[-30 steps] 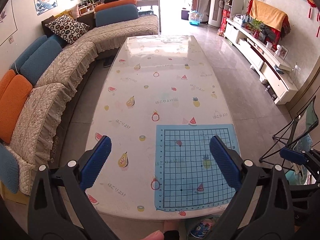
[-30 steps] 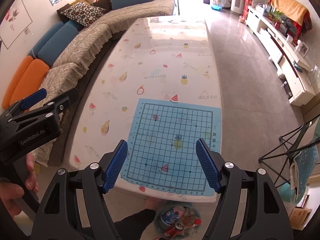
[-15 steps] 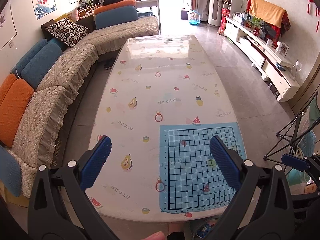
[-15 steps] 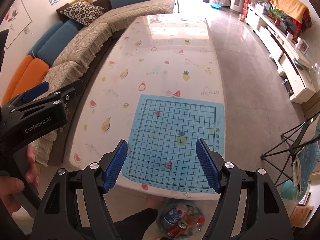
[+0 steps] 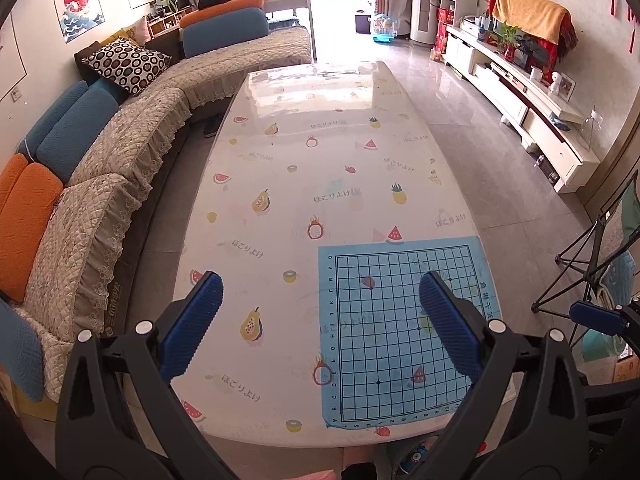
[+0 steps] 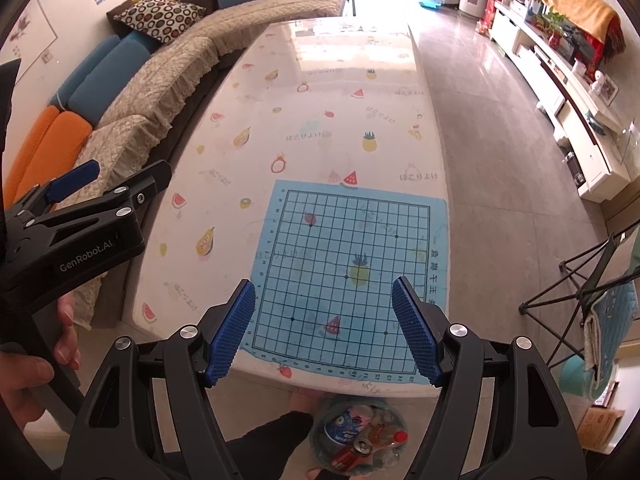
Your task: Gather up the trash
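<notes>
The trash sits in a translucent teal plastic bin [image 6: 356,436] on the floor, just under the near edge of my long white table [image 6: 320,92] with the fruit-print cover. Inside the bin I see a blue-labelled can, a silver can top, a red bottle cap and some crumpled wrappers. From my left wrist view only a sliver of the bin [image 5: 416,454] peeks out below the table edge.

On the table's near right part lies a light blue grid-printed mat [image 6: 352,268], its front edge reaching the table's rim right above the bin. In the left view the same mat [image 5: 400,328] covers the near right corner of the table [image 5: 312,152].

My right gripper [image 6: 323,330] hangs above the table's near edge, over the mat, with its blue ribbed pads spread wide and nothing between them. My left gripper [image 5: 320,324] hovers over the table's near edge too, to the left of the mat's centre, jaws wide apart and empty. In the right view it [image 6: 80,216] shows from the side, beyond the table's left edge.

A beige quilted sofa [image 5: 120,148] with blue and orange cushions runs along the table's left side; a white low TV cabinet [image 5: 528,96] stands well to its right.
</notes>
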### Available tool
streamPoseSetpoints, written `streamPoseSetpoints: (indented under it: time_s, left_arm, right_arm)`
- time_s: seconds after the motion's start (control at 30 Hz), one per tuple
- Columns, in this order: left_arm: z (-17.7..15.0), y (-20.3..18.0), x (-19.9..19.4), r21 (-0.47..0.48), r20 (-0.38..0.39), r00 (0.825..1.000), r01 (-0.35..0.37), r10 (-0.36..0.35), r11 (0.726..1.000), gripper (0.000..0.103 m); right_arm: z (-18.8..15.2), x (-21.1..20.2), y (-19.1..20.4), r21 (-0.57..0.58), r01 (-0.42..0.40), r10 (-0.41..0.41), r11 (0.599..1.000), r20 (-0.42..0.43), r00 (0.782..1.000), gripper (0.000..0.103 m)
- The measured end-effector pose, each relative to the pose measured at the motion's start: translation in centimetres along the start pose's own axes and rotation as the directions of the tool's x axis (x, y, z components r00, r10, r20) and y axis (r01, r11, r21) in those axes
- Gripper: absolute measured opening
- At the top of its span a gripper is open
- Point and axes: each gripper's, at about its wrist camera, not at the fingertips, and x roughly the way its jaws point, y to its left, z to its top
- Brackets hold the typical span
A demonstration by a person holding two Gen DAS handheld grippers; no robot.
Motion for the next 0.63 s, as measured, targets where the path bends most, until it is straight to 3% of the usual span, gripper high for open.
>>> streamPoseSetpoints:
  time_s: [0.63]
  left_arm:
    - [0.1, -1.5, 0.6, 0.039, -0.032, 0.999, 0.011, -0.010, 0.999, 0.096]
  right_arm:
    - [-0.2, 0.2, -1.3, 0.032, 0.011, -0.010, 0.999, -0.019, 1.000, 0.071]
